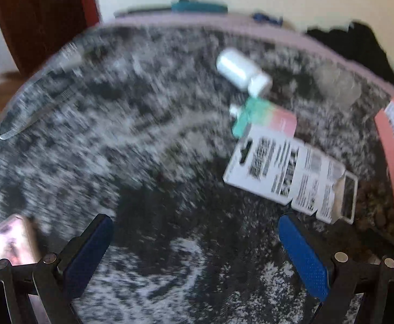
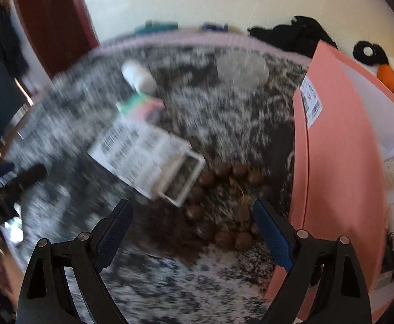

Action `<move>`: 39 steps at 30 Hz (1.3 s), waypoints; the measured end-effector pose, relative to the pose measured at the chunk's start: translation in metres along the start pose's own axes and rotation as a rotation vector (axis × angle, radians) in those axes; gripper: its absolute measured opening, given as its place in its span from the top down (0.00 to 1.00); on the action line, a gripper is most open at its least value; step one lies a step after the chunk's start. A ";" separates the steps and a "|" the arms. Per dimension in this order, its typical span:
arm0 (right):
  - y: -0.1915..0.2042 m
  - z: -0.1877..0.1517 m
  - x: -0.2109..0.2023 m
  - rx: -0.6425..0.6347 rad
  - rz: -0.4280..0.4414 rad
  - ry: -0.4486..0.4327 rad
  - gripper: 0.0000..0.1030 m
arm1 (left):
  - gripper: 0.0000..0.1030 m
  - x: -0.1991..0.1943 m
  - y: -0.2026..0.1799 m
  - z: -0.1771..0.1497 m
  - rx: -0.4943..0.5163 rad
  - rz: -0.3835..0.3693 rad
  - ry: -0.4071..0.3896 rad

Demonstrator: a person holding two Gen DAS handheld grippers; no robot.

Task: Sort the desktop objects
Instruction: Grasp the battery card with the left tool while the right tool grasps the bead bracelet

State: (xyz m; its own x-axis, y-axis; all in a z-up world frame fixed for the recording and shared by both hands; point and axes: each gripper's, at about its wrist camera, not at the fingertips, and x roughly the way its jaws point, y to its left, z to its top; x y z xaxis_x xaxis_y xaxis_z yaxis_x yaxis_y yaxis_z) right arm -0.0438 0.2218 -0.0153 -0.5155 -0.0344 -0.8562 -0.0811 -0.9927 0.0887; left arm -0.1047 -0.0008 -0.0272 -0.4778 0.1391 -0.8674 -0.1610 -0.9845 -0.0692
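Both my grippers, left [image 1: 194, 232] and right [image 2: 193, 220], spread wide and empty above the mottled table [image 1: 143, 135], white box [image 1: 286, 172] just ahead.

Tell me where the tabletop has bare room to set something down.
The widest free patch lies between the clear ruler at the left and the white bottle and printed box. The near strip ahead of the left tool is also bare. It is crowded on the right: brown nuts fill the gap between printed box and pink bin.
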 end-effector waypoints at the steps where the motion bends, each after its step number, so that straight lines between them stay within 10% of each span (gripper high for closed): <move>1: 0.000 -0.002 0.007 -0.013 -0.014 0.012 0.10 | 0.02 0.007 -0.003 0.001 -0.006 -0.014 0.025; 8: 0.003 -0.017 0.054 -0.104 -0.094 0.077 0.14 | 0.02 0.032 -0.025 0.012 -0.109 -0.181 0.087; 9: 0.003 -0.017 0.055 -0.114 -0.081 0.065 0.33 | 0.02 0.037 -0.029 0.012 -0.125 -0.200 0.102; 10: 0.002 -0.017 0.056 -0.119 -0.077 0.065 0.74 | 0.02 0.043 -0.033 0.013 -0.139 -0.217 0.120; 11: 0.002 -0.017 0.057 -0.122 -0.075 0.070 0.81 | 0.02 0.049 -0.036 0.013 -0.153 -0.232 0.138; 21: -0.001 -0.016 0.015 -0.131 -0.009 0.012 0.81 | 0.02 0.074 -0.053 0.020 -0.293 -0.243 0.058; 26: -0.008 -0.012 0.007 -0.106 0.017 -0.005 0.81 | 0.02 0.078 -0.039 0.022 -0.506 -0.381 -0.090; 30: -0.007 -0.012 0.008 -0.115 0.028 -0.006 0.81 | 0.10 0.091 -0.029 0.023 -0.671 -0.657 -0.085; 32: -0.008 -0.012 0.011 -0.111 0.036 0.001 0.81 | 0.41 0.100 -0.036 0.026 -0.673 -0.731 -0.040; 39: -0.008 -0.012 0.016 -0.106 0.037 0.006 0.81 | 0.54 0.106 -0.102 0.042 -0.421 -0.659 0.043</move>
State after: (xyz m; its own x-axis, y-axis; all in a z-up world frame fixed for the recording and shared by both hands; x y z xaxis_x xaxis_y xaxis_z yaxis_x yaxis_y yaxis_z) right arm -0.0414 0.2283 -0.0358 -0.5116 -0.0713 -0.8563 0.0290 -0.9974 0.0658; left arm -0.1750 0.1182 -0.0911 -0.3619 0.7133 -0.6002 -0.0548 -0.6590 -0.7501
